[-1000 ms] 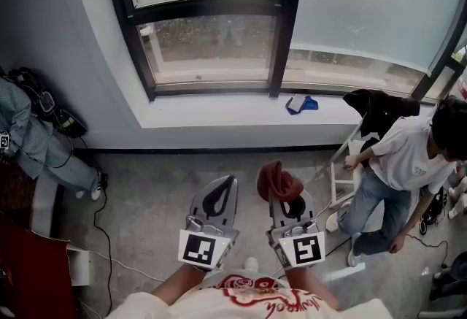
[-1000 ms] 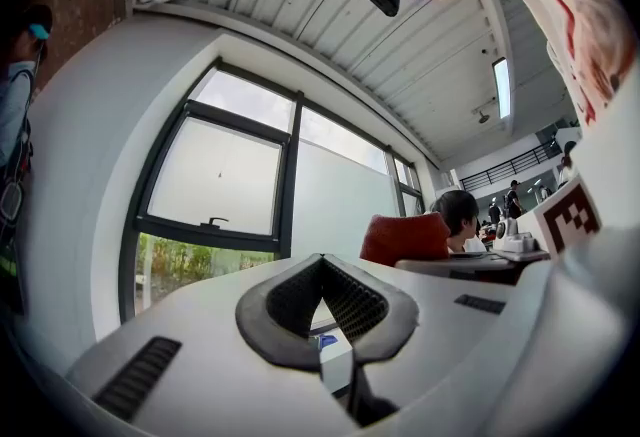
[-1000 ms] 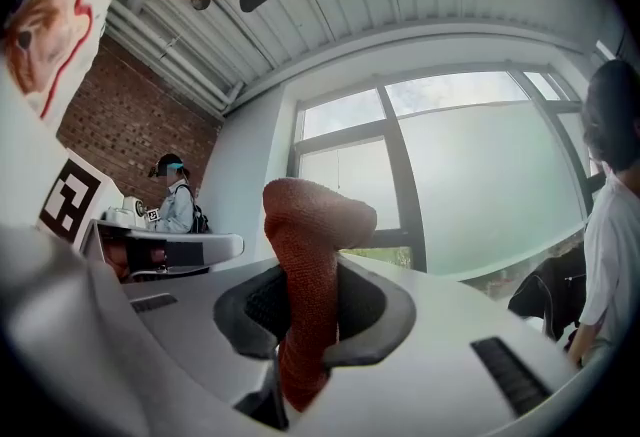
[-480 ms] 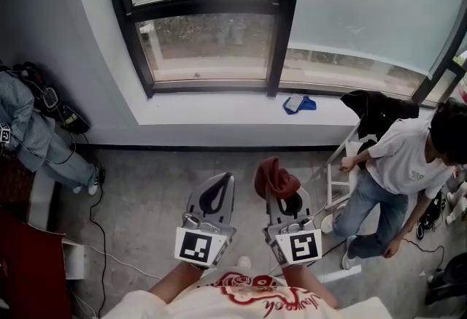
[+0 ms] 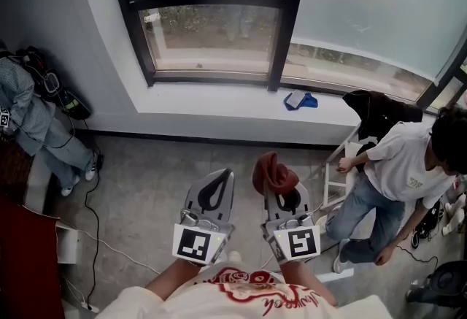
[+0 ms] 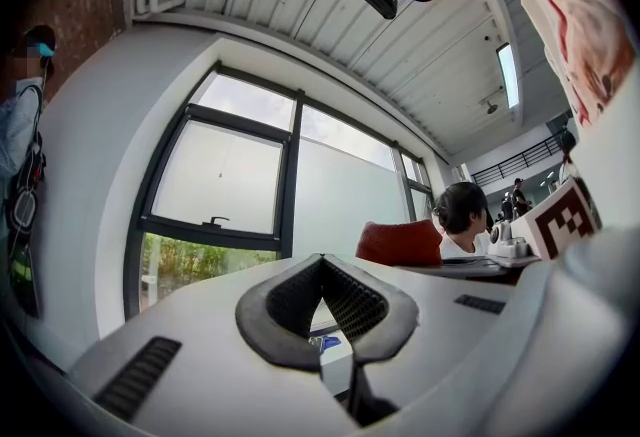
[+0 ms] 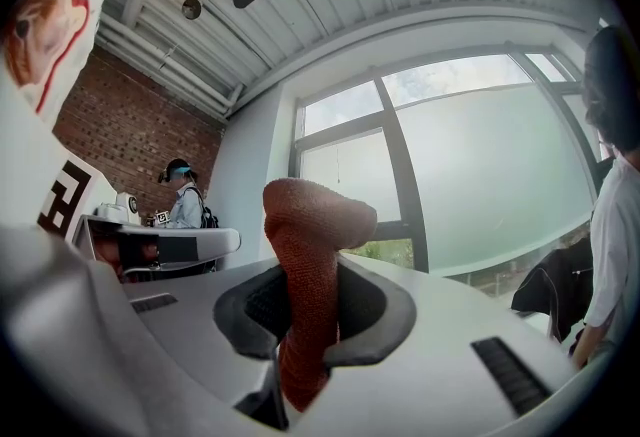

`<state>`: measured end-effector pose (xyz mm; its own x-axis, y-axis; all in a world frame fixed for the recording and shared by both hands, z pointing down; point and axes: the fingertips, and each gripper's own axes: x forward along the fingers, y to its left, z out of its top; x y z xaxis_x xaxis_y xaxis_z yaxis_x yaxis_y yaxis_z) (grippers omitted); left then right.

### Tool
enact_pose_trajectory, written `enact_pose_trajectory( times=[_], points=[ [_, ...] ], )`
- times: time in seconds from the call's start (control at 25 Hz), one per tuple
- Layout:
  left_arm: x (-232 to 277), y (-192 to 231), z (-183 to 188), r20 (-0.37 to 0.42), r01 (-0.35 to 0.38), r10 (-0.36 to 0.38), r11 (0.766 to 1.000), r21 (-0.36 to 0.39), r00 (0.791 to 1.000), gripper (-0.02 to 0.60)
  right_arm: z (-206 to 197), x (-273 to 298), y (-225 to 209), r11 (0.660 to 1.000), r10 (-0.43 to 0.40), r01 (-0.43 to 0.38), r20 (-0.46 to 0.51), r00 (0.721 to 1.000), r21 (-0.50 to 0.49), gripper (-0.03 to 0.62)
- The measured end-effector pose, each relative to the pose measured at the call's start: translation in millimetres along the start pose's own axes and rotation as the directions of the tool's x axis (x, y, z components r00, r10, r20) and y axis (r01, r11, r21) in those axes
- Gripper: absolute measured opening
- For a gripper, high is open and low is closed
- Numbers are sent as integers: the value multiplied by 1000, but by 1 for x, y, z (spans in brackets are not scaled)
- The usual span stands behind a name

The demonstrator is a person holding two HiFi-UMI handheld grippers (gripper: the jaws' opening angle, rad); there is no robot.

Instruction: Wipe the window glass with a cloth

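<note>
Red cloth sits clamped in the right tool, bunched over the tips so they are covered in the head view. In the right gripper view the cloth stands as a narrow roll between the two dark pads. Its long axis runs out along the jaws, and its top end bends over to the right. Its lower end drops into the slot between the jaws and is lost from sight. In the head view the bunched end points toward the window.

Left tool is clenched with nothing in it: in the left gripper view the pad tips meet at the top, leaving only an empty hollow behind them. Both tools hang side by side over the grey floor, near each other but apart. The arms are cut off at the bottom edge.

Window glass is well ahead of the cloth, not touched. The lower pane is clear with greenery behind it, the upper and right panes are frosted, and a dark frame stands between them. A small blue thing lies on the white window sill, too small to identify. A person in a white shirt sits at the right, partly cut by the picture edge.
</note>
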<state>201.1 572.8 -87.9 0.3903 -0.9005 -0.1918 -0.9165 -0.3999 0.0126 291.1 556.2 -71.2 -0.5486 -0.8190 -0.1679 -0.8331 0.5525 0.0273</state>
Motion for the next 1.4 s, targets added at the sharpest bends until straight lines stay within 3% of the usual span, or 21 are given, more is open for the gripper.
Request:
enact_pose_trajectory(
  times=[0.32,0.44,0.72,0.84,1.0,1.16,1.4],
  points=[
    [23,15,-7,4,-16,16,1000,3,1000,20,-1,24,-16,1000,7,-7,6,1000,-10,69],
    [40,22,-3,27,-22,23,999,-32,999,20,-1,37,-26,1000,-7,7,-1,1000,-8,69],
    [89,57,-22,39,-14,15,999,-29,999,20,-18,85,-50,999,-16,16,8,1000,-36,69],
    [121,81,-33,28,-4,4,1000,-2,1000,20,-27,122,-66,999,-23,24,17,1000,-32,69],
    [176,123,-40,45,7,-5,1000,-30,999,20,-43,184,-88,999,-41,42,20,999,-23,69],
    [242,179,-54,10,34,-34,999,14,999,20,-55,263,-113,998,-66,66,22,998,-15,69],
    [344,250,-52,15,71,-71,997,2,997,20,-57,378,-151,995,-100,100,30,995,-11,69]
  ],
)
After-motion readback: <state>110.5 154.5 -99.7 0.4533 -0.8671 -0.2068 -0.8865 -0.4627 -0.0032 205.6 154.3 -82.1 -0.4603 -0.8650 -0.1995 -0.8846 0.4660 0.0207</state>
